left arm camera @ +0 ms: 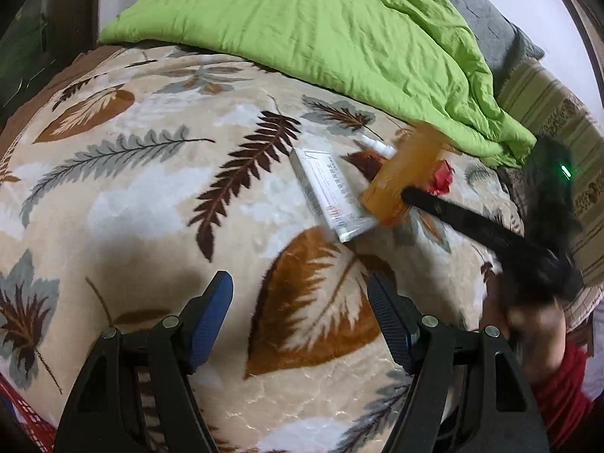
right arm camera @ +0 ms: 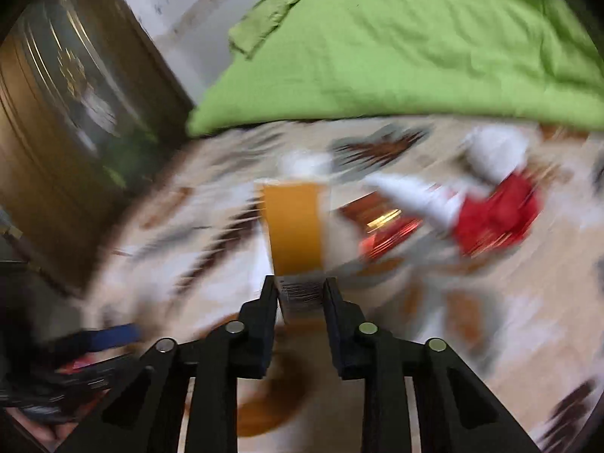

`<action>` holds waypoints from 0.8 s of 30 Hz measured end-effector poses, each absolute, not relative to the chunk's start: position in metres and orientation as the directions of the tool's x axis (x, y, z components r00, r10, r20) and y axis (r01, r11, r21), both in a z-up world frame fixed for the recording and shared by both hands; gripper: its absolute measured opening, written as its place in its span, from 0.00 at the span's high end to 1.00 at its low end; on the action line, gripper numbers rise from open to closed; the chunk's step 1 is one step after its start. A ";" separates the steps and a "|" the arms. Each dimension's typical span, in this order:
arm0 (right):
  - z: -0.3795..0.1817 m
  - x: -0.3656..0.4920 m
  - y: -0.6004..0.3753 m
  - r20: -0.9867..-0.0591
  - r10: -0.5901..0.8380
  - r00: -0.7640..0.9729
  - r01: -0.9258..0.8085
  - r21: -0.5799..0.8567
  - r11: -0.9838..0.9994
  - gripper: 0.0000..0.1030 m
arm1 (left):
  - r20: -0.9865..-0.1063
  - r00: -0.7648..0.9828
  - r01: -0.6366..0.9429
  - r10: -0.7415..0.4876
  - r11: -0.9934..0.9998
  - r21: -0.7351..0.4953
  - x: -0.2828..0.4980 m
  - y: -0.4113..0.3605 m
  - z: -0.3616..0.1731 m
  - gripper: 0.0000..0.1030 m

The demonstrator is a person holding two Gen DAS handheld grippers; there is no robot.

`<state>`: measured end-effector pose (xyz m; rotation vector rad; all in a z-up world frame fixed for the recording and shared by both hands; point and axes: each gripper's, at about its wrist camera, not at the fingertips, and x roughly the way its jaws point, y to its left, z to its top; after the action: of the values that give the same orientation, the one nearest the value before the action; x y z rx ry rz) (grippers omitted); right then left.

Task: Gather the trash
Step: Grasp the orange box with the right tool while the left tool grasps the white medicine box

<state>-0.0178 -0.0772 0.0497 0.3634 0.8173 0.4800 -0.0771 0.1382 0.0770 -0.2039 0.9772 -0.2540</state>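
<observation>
A bed is covered by a cream blanket [left arm camera: 151, 196] printed with brown and grey leaves, with a rumpled green duvet [left arm camera: 321, 37] heaped along its far edge.

The right gripper [right arm camera: 300, 294] is clamped on the near end of a long orange box [right arm camera: 294, 226], one black finger on each side, and the box points straight away from it toward the duvet. In the left wrist view the same orange box [left arm camera: 407, 173] sits near the right side of the blanket, just in front of the duvet's edge, with the right gripper's black finger [left arm camera: 453, 215] reaching in from the right.

Touching the orange box's left side lies a white carton [left arm camera: 328, 196], flat on the blanket. A small white spray bottle [left arm camera: 377, 145] lies just behind both, and a crumpled red wrapper [left arm camera: 441, 177] lies just to the right of the box.

The left gripper [left arm camera: 300, 287] hangs over the near part of the blanket, blue-padded fingers spread wide and empty, the trash well ahead of it.

The right wrist view is heavily blurred.
</observation>
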 end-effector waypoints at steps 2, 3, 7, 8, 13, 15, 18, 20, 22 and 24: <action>0.054 -0.033 -0.077 -0.578 0.528 0.623 -0.251 0.491 0.834 0.76 | -0.792 0.531 0.114 -0.301 0.952 -0.285 -0.075 0.141 0.078 0.29; 0.056 -0.040 -0.079 -0.573 0.503 0.647 -0.232 0.480 0.846 0.76 | -0.793 0.531 0.111 -0.300 0.952 -0.285 -0.073 0.141 0.078 0.29; 0.055 -0.063 -0.093 -0.566 0.398 0.722 -0.136 0.449 0.883 0.76 | -0.809 0.508 0.115 -0.296 0.954 -0.277 -0.056 0.132 0.073 0.29; 0.053 -0.066 -0.096 -0.572 0.378 0.728 -0.117 0.440 0.890 0.76 | -0.812 0.504 0.109 -0.295 0.954 -0.279 -0.048 0.126 0.071 0.29; 0.041 -0.073 -0.115 -0.602 0.332 0.726 -0.032 0.453 0.891 0.76 | -0.833 0.485 0.081 -0.265 0.962 -0.259 -0.010 0.098 0.063 0.29; 0.035 -0.073 -0.123 -0.612 0.322 0.722 -0.002 0.464 0.886 0.76 | -0.848 0.480 0.080 -0.228 0.973 -0.216 0.010 0.082 0.059 0.24; 0.031 -0.069 -0.131 -0.613 0.318 0.724 0.026 0.485 0.874 0.76 | -0.877 0.469 0.070 -0.106 0.994 -0.082 0.032 0.059 0.047 0.23; 0.031 -0.069 -0.134 -0.610 0.311 0.729 0.025 0.477 0.879 0.76 | -0.887 0.461 0.059 -0.021 0.998 0.008 0.043 0.047 0.034 0.23; 0.031 -0.068 -0.133 -0.608 0.306 0.733 0.017 0.465 0.885 0.76 | -0.885 0.464 0.075 -0.022 0.997 0.014 0.048 0.042 0.024 0.23; 0.031 -0.068 -0.132 -0.605 0.304 0.735 0.007 0.456 0.890 0.76 | -0.878 0.478 0.065 -0.019 0.998 0.014 0.047 0.043 0.017 0.25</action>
<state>-0.0681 -0.1321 0.0311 0.4533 0.7318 0.1697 0.0468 0.0434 0.0173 0.0475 1.0716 -0.0511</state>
